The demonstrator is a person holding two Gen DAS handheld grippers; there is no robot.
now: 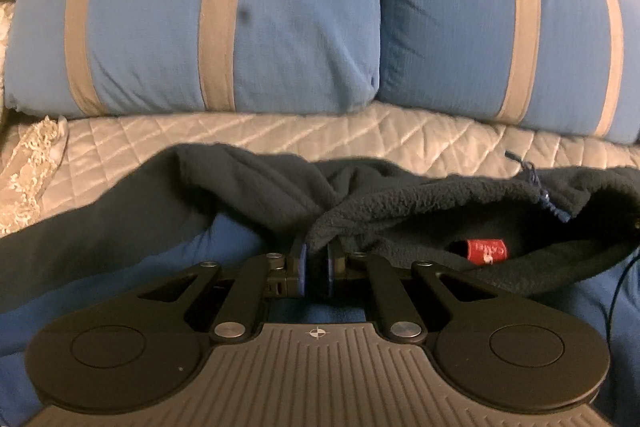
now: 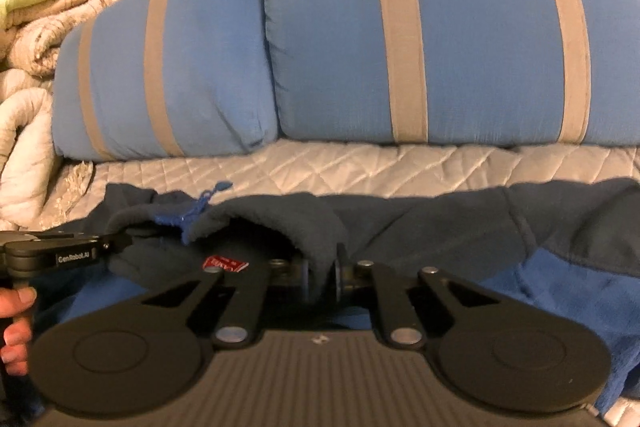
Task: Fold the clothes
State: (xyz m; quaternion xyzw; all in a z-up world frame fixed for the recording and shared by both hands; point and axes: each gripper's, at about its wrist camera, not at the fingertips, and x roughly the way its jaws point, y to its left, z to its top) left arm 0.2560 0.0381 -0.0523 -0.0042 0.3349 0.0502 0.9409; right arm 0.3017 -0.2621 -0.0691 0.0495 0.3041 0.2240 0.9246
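The fleece jacket (image 1: 256,195) is spread on the bed (image 1: 280,131), pillows (image 1: 224,7) at twelve o'clock. Its collar is clamped by the left hand-held gripper (image 1: 315,267) and right hand-held gripper (image 2: 322,277). Soft, light, limp fabric is judged; shoulder seams are best gripped.

White lettering "CenRobot.AI" on the side of the left gripper (image 2: 60,255), right wrist view, at 9 o'clock, readable though small. Red label (image 1: 486,251) sewn inside the collar of the navy fleece jacket (image 1: 400,211), left wrist view, about 3 o'clock from centre: white letters turned sideways, look like "CAMEL", plus a small white logo too blurred to tell. Same red label (image 2: 225,263) in the right wrist view, around 8 o'clock of centre, half hidden behind the right gripper's (image 2: 322,277) linkage: white print, not legible. Small crosshair mark on the grey ribbed housing at 6 o'clock in both views, no text.
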